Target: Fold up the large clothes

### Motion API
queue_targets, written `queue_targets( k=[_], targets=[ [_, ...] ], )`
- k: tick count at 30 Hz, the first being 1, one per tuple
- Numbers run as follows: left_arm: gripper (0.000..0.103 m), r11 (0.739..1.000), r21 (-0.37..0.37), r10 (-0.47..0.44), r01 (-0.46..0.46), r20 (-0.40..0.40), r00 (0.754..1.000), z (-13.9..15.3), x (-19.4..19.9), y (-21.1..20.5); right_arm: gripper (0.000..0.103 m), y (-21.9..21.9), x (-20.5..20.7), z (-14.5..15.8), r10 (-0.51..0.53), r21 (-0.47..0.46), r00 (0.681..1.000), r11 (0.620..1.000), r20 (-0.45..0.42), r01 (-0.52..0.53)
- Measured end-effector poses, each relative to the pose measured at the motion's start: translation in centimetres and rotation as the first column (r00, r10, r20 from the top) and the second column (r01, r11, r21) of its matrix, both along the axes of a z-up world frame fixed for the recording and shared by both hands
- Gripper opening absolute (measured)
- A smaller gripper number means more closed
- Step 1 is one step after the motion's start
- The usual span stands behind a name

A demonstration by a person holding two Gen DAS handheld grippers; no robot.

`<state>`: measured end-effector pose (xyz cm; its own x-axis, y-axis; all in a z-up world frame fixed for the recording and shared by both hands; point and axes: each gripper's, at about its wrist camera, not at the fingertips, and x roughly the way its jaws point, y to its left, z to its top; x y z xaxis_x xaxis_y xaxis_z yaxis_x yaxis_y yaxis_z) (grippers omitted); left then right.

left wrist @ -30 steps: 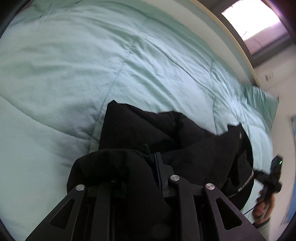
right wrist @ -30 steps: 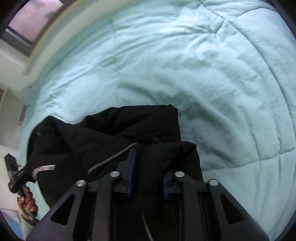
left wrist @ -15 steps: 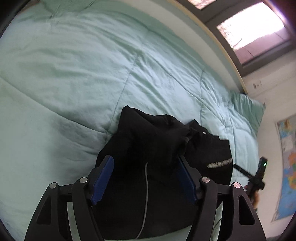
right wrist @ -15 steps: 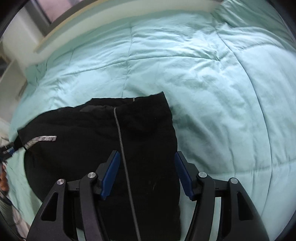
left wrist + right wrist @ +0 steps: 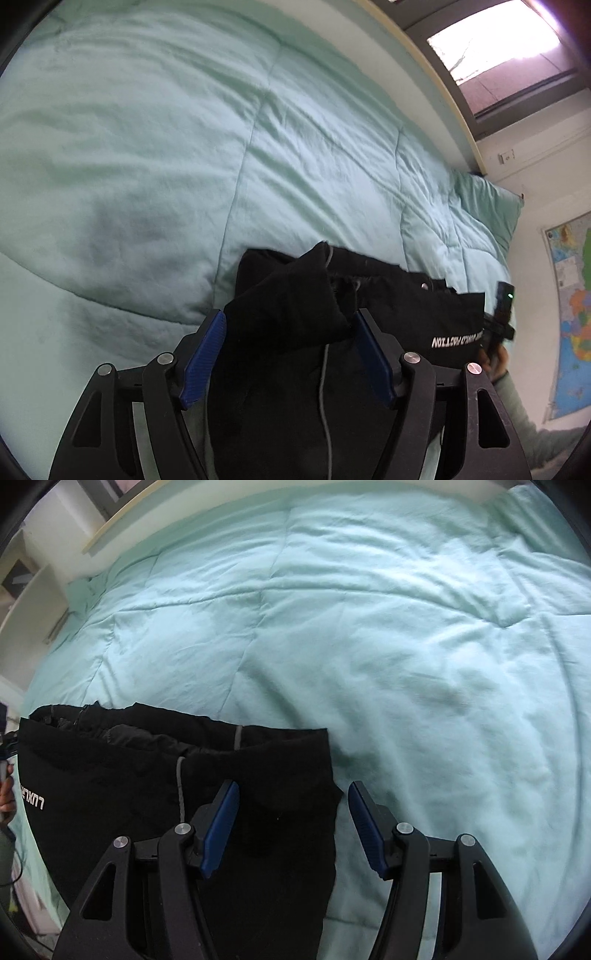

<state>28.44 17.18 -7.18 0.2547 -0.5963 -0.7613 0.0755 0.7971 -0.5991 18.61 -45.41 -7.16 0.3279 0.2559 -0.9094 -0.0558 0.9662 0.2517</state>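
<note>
A black garment [image 5: 303, 332] with a grey drawstring and white lettering lies folded on the mint-green quilt [image 5: 184, 147]. It also shows in the right wrist view [image 5: 147, 775]. My left gripper [image 5: 288, 325] is open, its blue pads on either side of a raised fold of the black cloth, holding nothing. My right gripper [image 5: 291, 797] is open above the garment's right edge, one finger over the cloth and one over the quilt [image 5: 369, 627].
The quilt covers a large bed. A pillow [image 5: 487, 203] lies at its far end by the wall. A window [image 5: 491, 55] and a wall map [image 5: 572, 314] are beyond. The other hand with its gripper handle [image 5: 498, 325] shows at the garment's right side.
Both grippers have opened and let go of the black garment, which now lies flatter on the quilt. Both grippers have pulled back and risen slightly.
</note>
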Motion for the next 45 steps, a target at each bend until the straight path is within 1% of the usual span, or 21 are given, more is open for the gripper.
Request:
queue_targets(
  k=[3,4,5,7,10,15,16,19,23,25,26,27,28,30,33,34,36,38,40,43,45],
  targets=[
    [0.076,0.998,-0.065,-0.019,0.015,-0.052,0.998,-1.8,0.8,0.0,0.066,0.6,0.6,-1.1,0.018,0.023,1.0,1.0,-0.012,-0.018],
    [0.075,0.996,-0.083,-0.017,0.012,-0.063,0.998,-2.4,0.9,0.0,0.056,0.7,0.6,-1.1,0.018,0.024,1.0,1.0,-0.003,-0.018],
    [0.076,0.994,-0.105,-0.005,-0.002,-0.071,0.997,-3.0,1.0,0.1,0.034,0.8,0.3,-0.9,0.016,0.034,1.0,0.999,0.003,-0.016],
    [0.075,0.991,-0.132,0.013,-0.022,-0.069,0.998,-3.5,1.0,0.2,0.032,1.1,-0.7,-0.1,-0.007,-0.012,0.999,1.0,0.04,0.007],
    [0.06,0.99,-0.134,0.029,-0.034,-0.043,0.999,-3.3,0.1,0.4,0.024,1.5,-2.5,1.3,-0.033,-0.068,0.996,0.997,0.08,0.039],
    [0.065,0.978,-0.188,0.082,-0.095,-0.073,0.994,-3.0,-1.6,2.1,0.022,2.3,-5.1,3.2,-0.053,-0.119,0.992,0.991,0.116,0.067],
    [0.071,0.978,-0.184,0.082,-0.098,-0.092,0.992,-3.1,-1.6,2.2,0.023,2.3,-5.1,3.1,-0.045,-0.107,0.994,0.993,0.104,0.056],
    [0.073,0.992,-0.093,0.068,-0.081,-0.141,0.988,-3.9,-0.8,1.7,0.026,2.7,-4.0,1.8,-0.023,-0.104,0.998,0.994,0.054,0.029],
    [0.073,0.995,-0.094,0.015,-0.031,-0.162,0.987,-5.3,0.6,0.1,0.034,2.3,-1.6,-0.2,-0.047,-0.059,0.999,0.997,-0.003,0.046],
    [0.072,0.991,-0.133,0.001,-0.024,-0.167,0.986,-6.1,1.3,-0.6,0.037,1.9,-0.8,-1.0,-0.065,-0.024,0.998,0.998,-0.017,0.065],
    [0.071,0.988,-0.149,0.005,-0.029,-0.158,0.987,-6.3,1.6,-1.0,0.038,1.7,-0.6,-1.3,-0.077,-0.007,0.997,0.997,-0.019,0.077],
    [0.059,0.991,-0.133,0.011,-0.03,-0.143,0.99,-6.0,1.8,-1.2,0.038,1.5,-0.5,-1.4,-0.09,-0.008,0.996,0.996,-0.016,0.09],
    [0.042,0.996,-0.085,-0.006,-0.003,-0.113,0.994,-5.3,1.7,-1.9,0.031,1.6,-0.7,-1.3,-0.1,-0.024,0.995,0.995,-0.007,0.099],
    [0.026,0.999,0.024,-0.044,0.044,-0.029,0.999,-3.2,0.7,-3.0,0.018,1.9,-1.5,0.1,-0.118,-0.081,0.991,0.989,0.059,0.122],
    [0.021,0.999,0.047,-0.024,0.021,0.052,0.998,0.5,-0.7,-2.8,0.015,1.9,-3.4,4.1,-0.158,-0.138,0.97,0.973,0.184,0.185],
    [0.015,1.0,0.031,0.0,-0.003,0.087,0.996,2.3,-0.9,-2.4,0.015,1.5,-3.9,5.6,-0.178,-0.149,0.958,0.965,0.223,0.214],
    [0.015,0.997,-0.073,0.048,-0.036,0.163,0.985,5.4,-0.5,-1.4,0.014,1.0,-3.7,7.7,-0.205,-0.142,0.941,0.958,0.269,0.25],
    [0.015,0.996,-0.078,0.067,-0.052,0.192,0.979,6.3,1.0,-1.6,0.014,0.9,-2.6,8.3,-0.217,-0.164,0.934,0.949,0.284,0.271],
    [0.015,0.998,0.03,0.05,-0.057,0.193,0.98,4.9,2.9,-3.1,0.014,0.8,-0.2,6.6,-0.24,-0.202,0.937,0.934,0.253,0.294],
    [0.016,0.984,0.172,0.043,-0.049,0.038,0.998,-1.5,5.4,-5.3,0.014,0.6,2.4,1.2,-0.274,-0.232,0.954,0.927,0.121,0.295],
    [0.02,0.989,0.136,0.065,-0.058,-0.044,0.997,-5.7,5.8,-5.1,0.014,0.4,3.0,-2.4,-0.28,-0.205,0.96,0.938,0.025,0.279]
  ],
)
